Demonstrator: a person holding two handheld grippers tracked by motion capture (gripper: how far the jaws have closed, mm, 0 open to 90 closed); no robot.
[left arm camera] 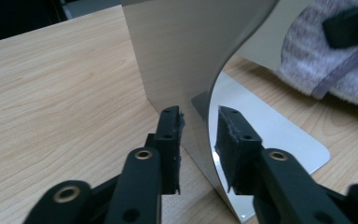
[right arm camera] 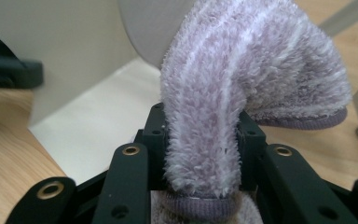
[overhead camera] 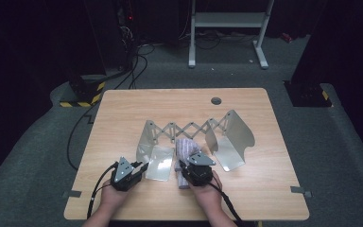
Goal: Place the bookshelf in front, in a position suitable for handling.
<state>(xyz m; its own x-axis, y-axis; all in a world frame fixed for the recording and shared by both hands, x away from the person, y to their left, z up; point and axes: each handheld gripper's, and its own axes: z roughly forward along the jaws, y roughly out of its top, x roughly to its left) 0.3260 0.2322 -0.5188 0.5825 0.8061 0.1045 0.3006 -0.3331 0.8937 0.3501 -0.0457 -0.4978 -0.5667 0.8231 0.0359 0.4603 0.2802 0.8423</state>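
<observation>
A: Report what each camera adds.

B: The high view shows the whole table [overhead camera: 123, 198] and an expandable metal bookend rack [overhead camera: 189, 130]: two L-shaped end plates joined by a scissor lattice. The left gripper [overhead camera: 142, 166] sits at the left end plate [overhead camera: 147, 142]; the right gripper [overhead camera: 183, 166] sits between the plates. The left gripper view shows what the high view cannot: the upright wall of the left end plate [left arm camera: 177, 60] stands between the two jaws, with a gap visible at each pad. The jaws are apart and not clamped on the plate. The right gripper view shows the fuzzy lilac sock [right arm camera: 233, 88] close up, arching up out of the jaws and drooping forward onto the table.

A: State of the right gripper [right arm camera: 200, 140]?

B: Clamped on the sock; both pads press into the pile.

A: Position of the sock?

B: On the table between the two end plates, near the left plate's base [overhead camera: 158, 168], its near end in the right gripper.

A: Edges and clearance?

B: The right end plate [overhead camera: 234, 137] stands well apart from the sock. Bare tabletop lies to the left of the rack and along the near edge.

A: Hand pose?

B: Both hands [overhead camera: 111, 196] enter from the near edge, with the grippers pointing forward, the left one angled toward the right.
</observation>
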